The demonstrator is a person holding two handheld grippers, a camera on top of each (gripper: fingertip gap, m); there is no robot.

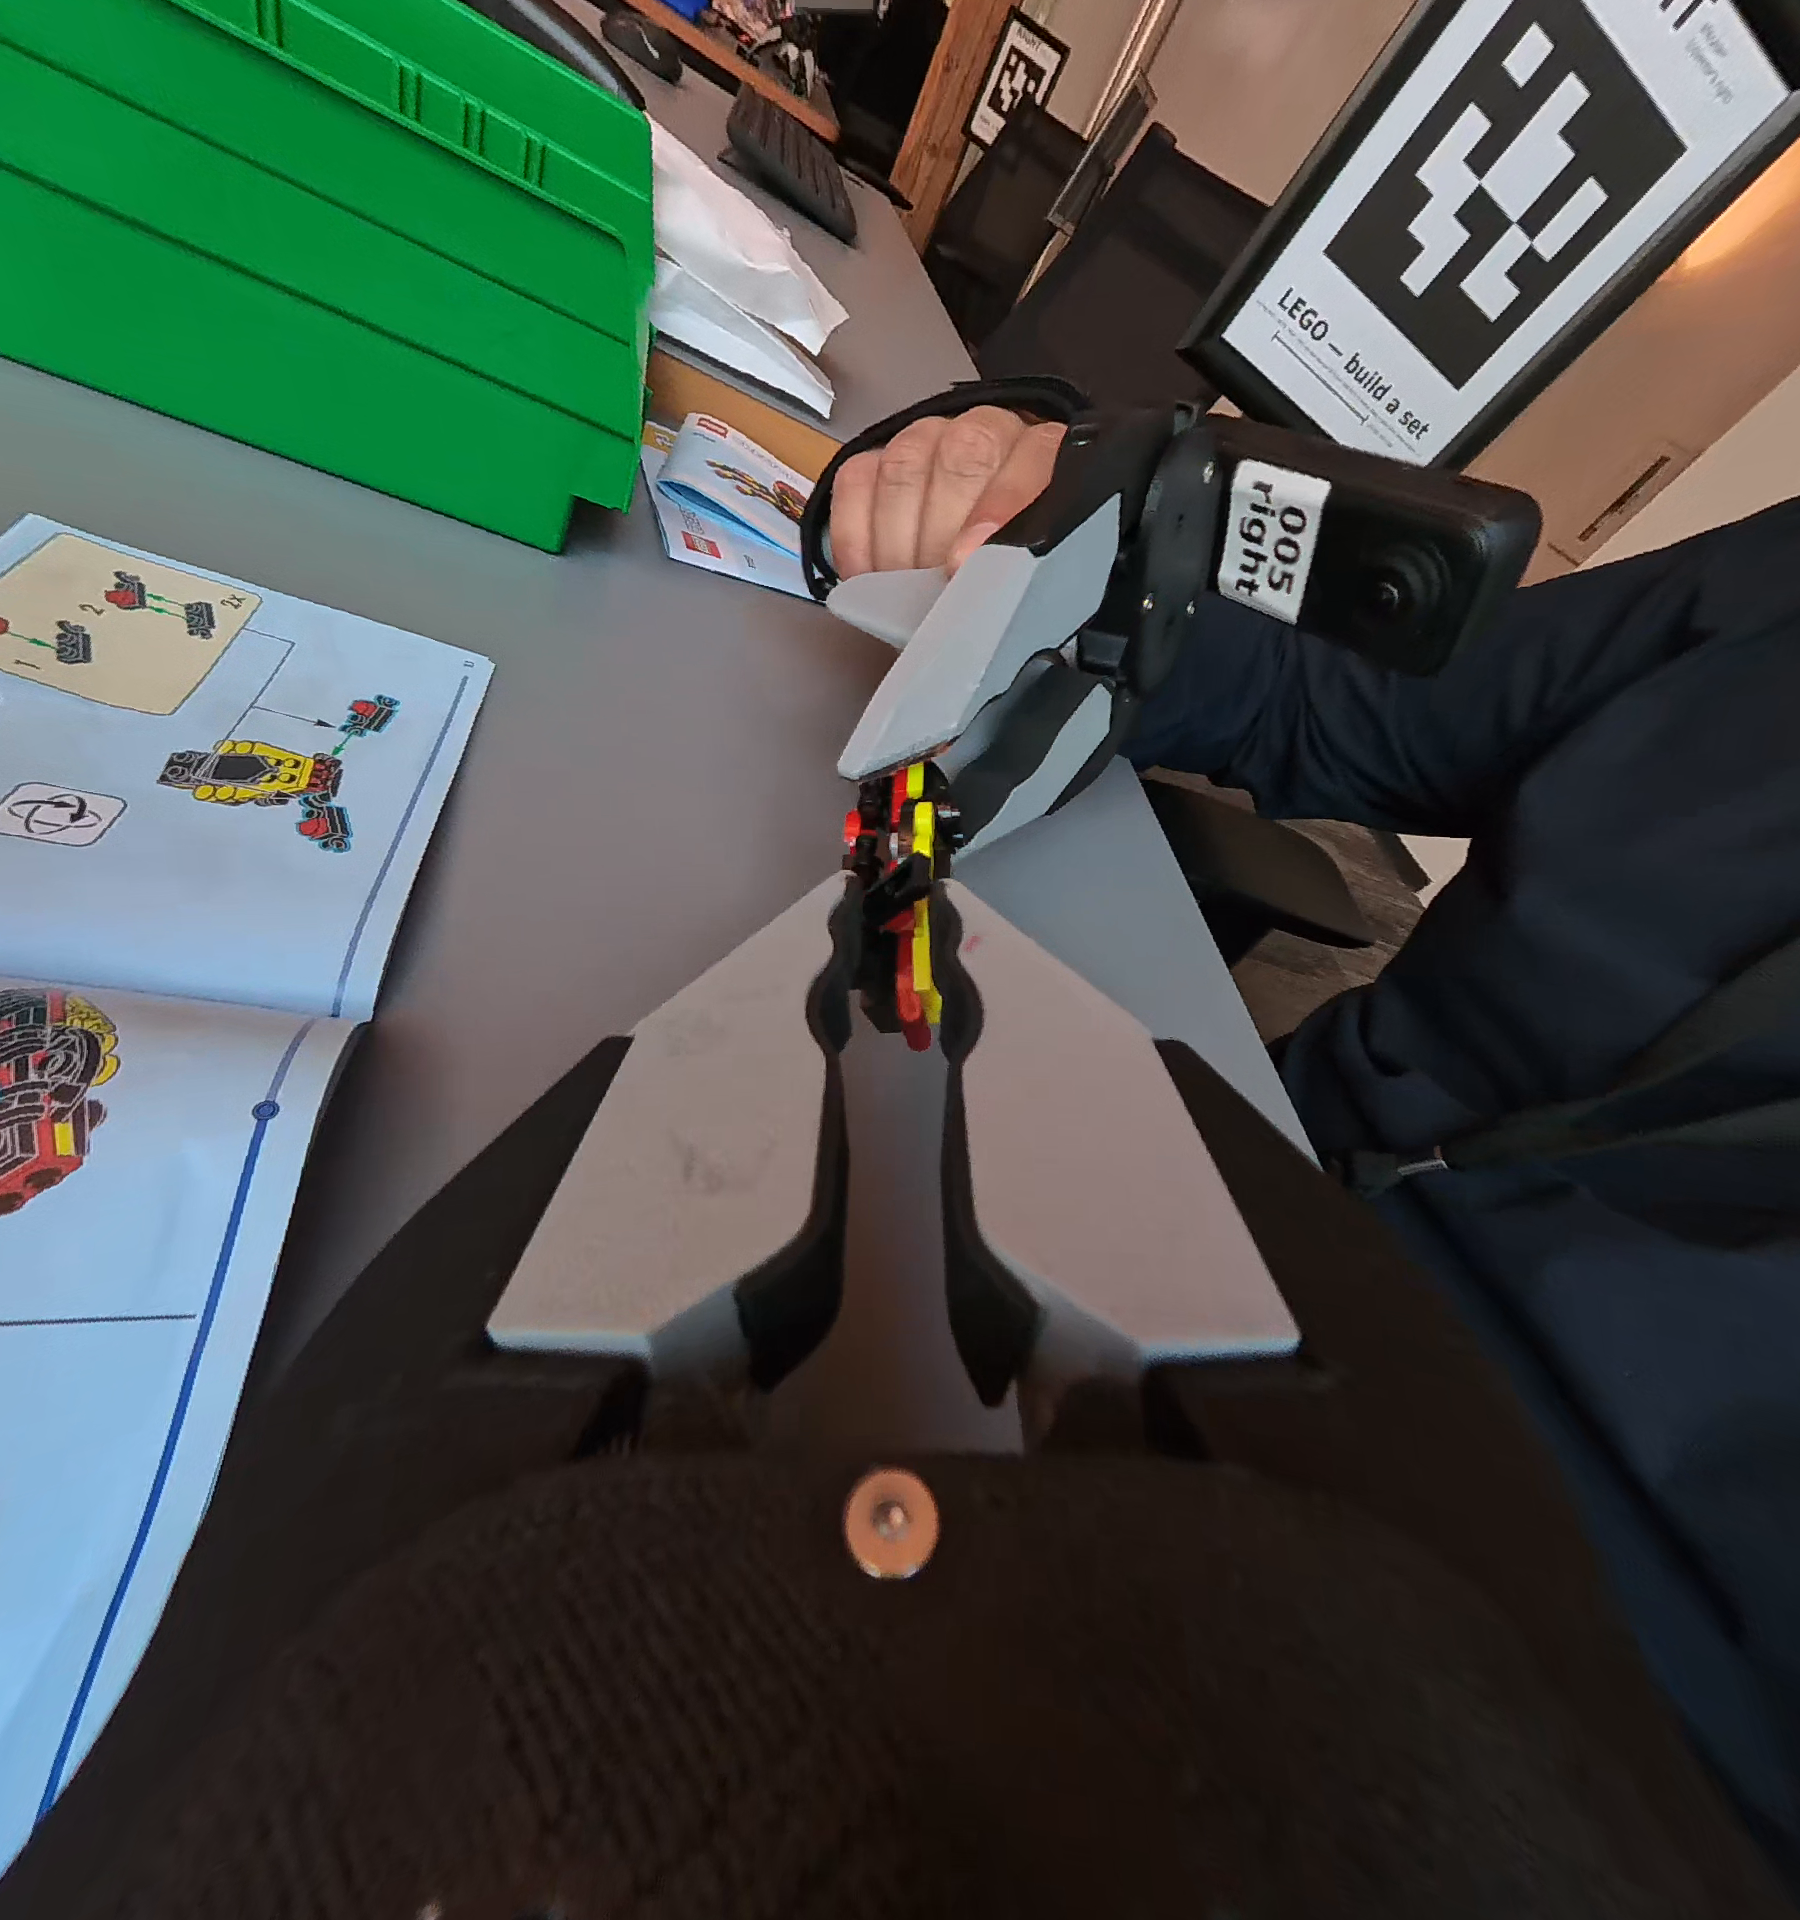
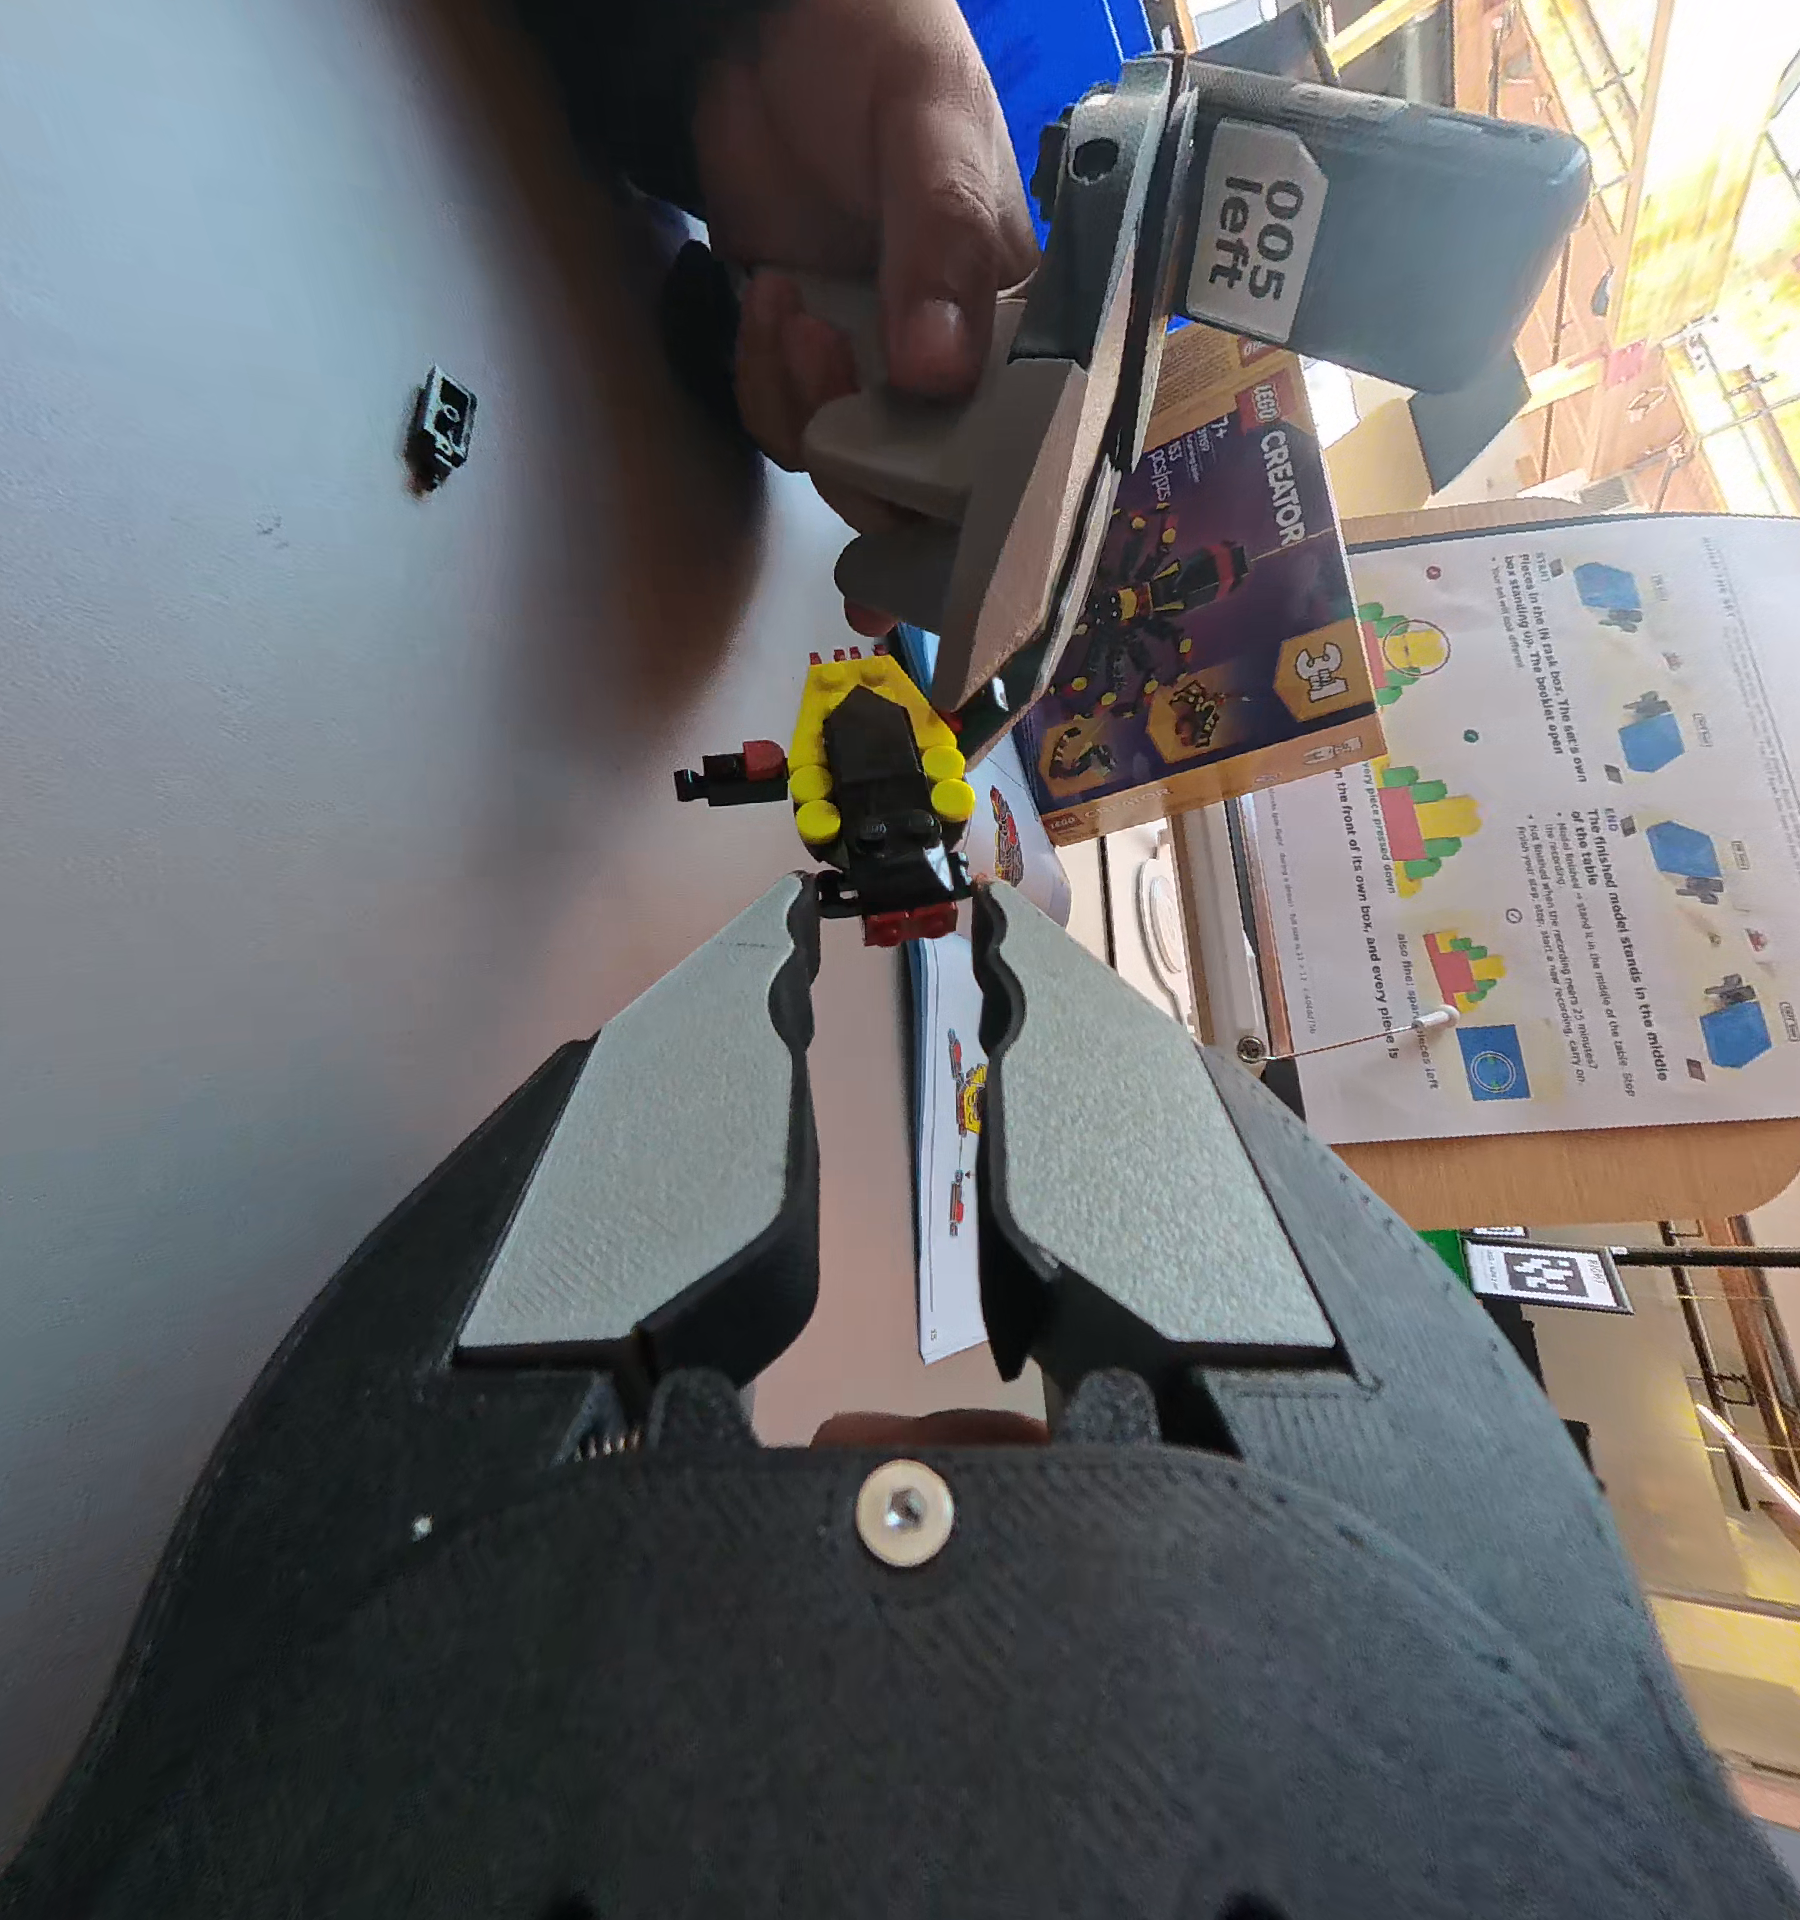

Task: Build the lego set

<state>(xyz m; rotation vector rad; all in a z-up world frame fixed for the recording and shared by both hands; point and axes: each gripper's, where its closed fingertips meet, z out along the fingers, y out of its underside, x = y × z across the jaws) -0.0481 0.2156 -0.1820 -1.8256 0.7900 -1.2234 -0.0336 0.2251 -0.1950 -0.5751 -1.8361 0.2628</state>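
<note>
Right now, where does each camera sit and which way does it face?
Left wrist view: on the left gripper, looking along its fingers over the grey table at the model; the other gripper and hand show.
Right wrist view: on the right gripper, facing the model; the opposite gripper shows.
Shared: the model, gripped from opposite ends.

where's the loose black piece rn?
The loose black piece shows only in the right wrist view, upper left, lying alone on the grey table, well apart from the lego model held between both grippers.
</note>
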